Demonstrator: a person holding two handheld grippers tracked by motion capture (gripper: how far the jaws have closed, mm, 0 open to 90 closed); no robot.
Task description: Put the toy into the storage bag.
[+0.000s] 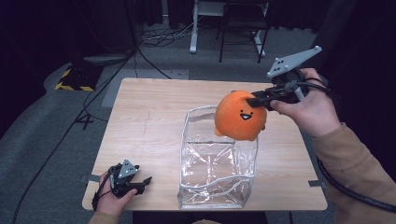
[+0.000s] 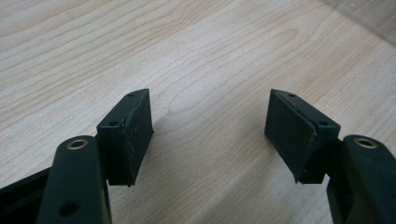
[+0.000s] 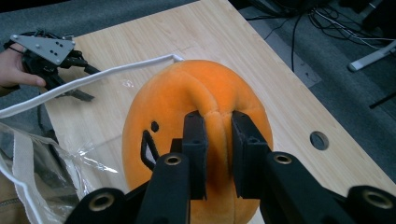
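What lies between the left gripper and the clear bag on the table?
In the high view, only bare table separates the left gripper from the clear bag.

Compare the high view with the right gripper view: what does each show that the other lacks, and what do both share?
High view alone: the whole clear bag standing open on the table, the right hand, and a chair behind.

Right gripper view alone: the right gripper close up, its fingers pinching a fold of plush, and a round hole in the tabletop.

Both: the orange toy held above the bag, the bag's white rim, and the left gripper resting on the table.
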